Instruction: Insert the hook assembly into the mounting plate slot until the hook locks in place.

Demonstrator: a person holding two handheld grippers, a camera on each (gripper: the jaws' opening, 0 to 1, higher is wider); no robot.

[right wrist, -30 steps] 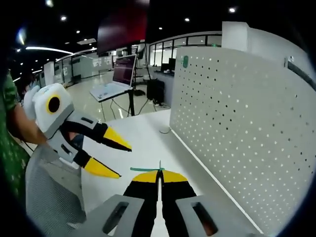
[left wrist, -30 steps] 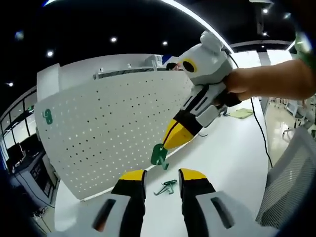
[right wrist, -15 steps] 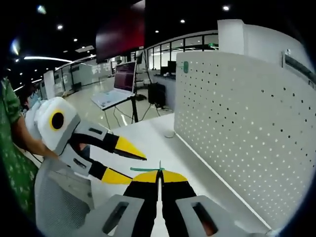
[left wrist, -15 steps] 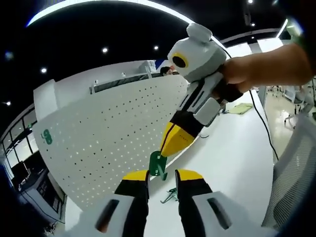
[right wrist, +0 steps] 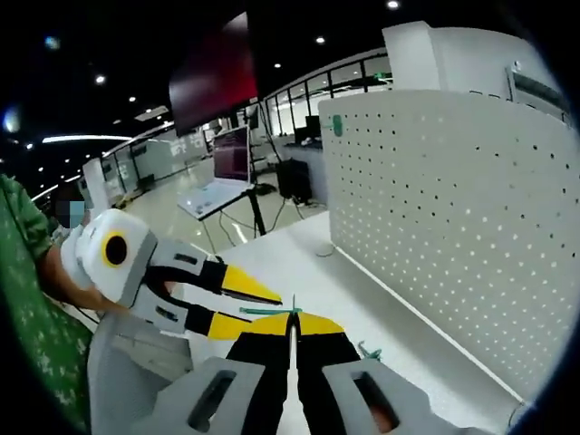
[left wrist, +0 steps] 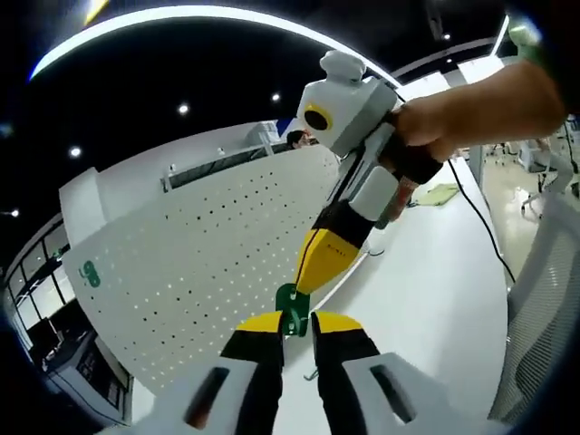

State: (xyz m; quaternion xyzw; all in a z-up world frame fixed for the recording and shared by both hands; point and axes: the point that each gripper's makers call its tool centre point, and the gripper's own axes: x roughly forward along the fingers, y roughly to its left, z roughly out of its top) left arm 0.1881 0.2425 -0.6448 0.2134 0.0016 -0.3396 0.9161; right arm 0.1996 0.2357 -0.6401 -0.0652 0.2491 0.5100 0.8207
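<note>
In the left gripper view, the left gripper [left wrist: 292, 323] rose from the bottom with its yellow-tipped jaws a little apart. A green hook plate [left wrist: 290, 306] sat between the tips, but it was hard to tell if the jaws touched it. The right gripper [left wrist: 313, 272] came down from the top right, held by a hand [left wrist: 471, 104]. Its yellow jaws were pressed together on the top of the green hook plate. Behind stood a white pegboard [left wrist: 195, 249] full of small holes, upright on the white table [left wrist: 435, 272]. A small green piece [left wrist: 89, 274] was fixed near the board's far top corner; its shape was too small to make out. Just below the left gripper's jaws, a thin hook shape [left wrist: 313, 372] showed, mostly hidden.

In the right gripper view, the right gripper [right wrist: 291, 319] had its jaws squeezed tight on the green hook plate [right wrist: 269, 311], seen edge-on as a thin green line. The left gripper [right wrist: 258, 306] came in from the left, held by a hand [right wrist: 68, 281] next to a green sleeve [right wrist: 32, 317]. Its jaws were parted, with its tips right beside the green plate. Another green hook [right wrist: 368, 352] lay on the table [right wrist: 381, 308], partly hidden behind the right gripper. The pegboard [right wrist: 444, 208] stood on the right, with the small green piece [right wrist: 338, 125] near its top corner.
</note>
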